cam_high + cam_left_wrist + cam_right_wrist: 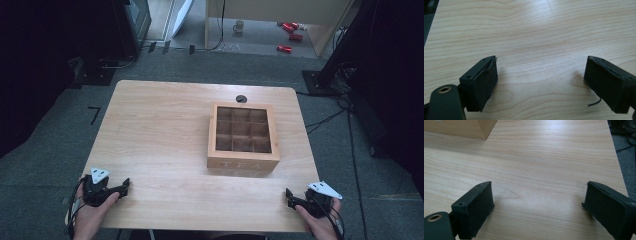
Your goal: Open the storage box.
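Both grippers, left gripper (123, 187) and right gripper (290, 196), rest low, jaws spread.

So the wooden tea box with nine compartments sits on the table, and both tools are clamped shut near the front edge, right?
Not quite: both tools are open. Each gripper view shows its black jaws wide apart over bare wood. The rest holds: the wooden tea box sits on the light wooden table.

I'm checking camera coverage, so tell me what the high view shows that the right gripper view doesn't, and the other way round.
High view alone: the tea box's nine open compartments, the left gripper, both hands, and floor items like a mug. Right gripper view alone: a close look between the right gripper's wide-open jaws, with bare wood between them. Both: the table and the box, here just a corner.
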Demonstrator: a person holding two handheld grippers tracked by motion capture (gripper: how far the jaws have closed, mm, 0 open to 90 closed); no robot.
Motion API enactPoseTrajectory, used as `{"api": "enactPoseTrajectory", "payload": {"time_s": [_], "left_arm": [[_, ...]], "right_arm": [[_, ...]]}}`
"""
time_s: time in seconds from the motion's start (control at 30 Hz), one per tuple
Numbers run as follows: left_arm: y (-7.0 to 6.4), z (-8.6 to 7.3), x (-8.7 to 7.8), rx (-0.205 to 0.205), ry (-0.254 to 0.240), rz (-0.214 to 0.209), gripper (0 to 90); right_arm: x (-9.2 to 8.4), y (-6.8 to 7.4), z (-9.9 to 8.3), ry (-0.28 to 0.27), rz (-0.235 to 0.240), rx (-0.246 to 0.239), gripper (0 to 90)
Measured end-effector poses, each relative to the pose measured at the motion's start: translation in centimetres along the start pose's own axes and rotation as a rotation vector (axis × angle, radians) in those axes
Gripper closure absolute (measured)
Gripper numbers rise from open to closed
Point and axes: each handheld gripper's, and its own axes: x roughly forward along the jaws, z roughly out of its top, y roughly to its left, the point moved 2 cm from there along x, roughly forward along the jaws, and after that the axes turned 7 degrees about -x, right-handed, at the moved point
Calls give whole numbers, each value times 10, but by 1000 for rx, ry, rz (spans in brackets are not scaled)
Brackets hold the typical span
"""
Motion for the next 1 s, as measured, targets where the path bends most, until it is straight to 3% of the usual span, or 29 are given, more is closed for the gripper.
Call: {"api": "enactPoseTrajectory", "payload": {"time_s": [0.07, 0.13, 0.17, 0.2, 0.37, 0.8, 0.83, 0.87, 1.0], "left_arm": [[-5, 2, 0, 3, -10, 13, 127], [-7, 4, 0, 1, -20, -4, 126], [-15, 9, -2, -8, -35, -45, 120], [-15, 9, -2, -8, -35, -45, 117], [-46, 25, 2, 14, -54, -111, 119], [-114, 43, 7, 108, -59, -252, 146], [-114, 43, 7, 108, -59, -252, 146], [-125, 44, 9, 121, -55, -272, 148], [-146, 47, 13, 141, -52, -314, 152]], "right_arm": [[0, 0, 0, 1, 1, 0, 75], [0, 0, 0, 3, 3, -1, 72], [0, 0, 0, 3, 2, 0, 71], [0, 0, 0, 2, 4, -3, 70], [0, 0, 0, 6, 9, -5, 61], [0, 0, 0, 6, 10, -5, 61], [0, 0, 0, 6, 10, -5, 61], [0, 0, 0, 6, 11, -7, 60], [1, 0, 0, 6, 14, -11, 56]]}}
